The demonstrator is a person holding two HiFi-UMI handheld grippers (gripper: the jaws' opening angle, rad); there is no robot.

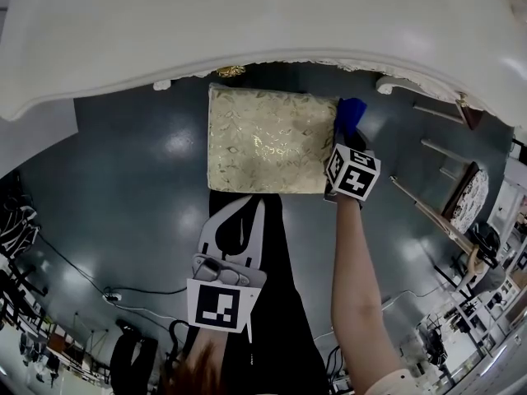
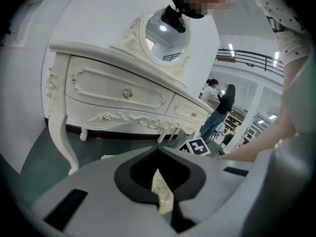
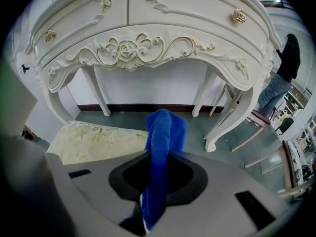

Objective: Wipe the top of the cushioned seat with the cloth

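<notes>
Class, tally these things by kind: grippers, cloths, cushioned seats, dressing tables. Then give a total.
grippers: 2, left gripper and right gripper
blue cloth: 1
cushioned seat: 1
dressing table: 1
total: 5

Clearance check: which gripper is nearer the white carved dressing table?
Right. Right gripper, holding the blue cloth, is beside the gold cushioned seat's right edge; left gripper at the seat's near edge, farther from the table.

Dark floor [image 1: 123, 188] (glossy): cushioned seat [image 1: 268, 138], dressing table [image 1: 247, 23], perhaps cables [image 1: 140, 290].
</notes>
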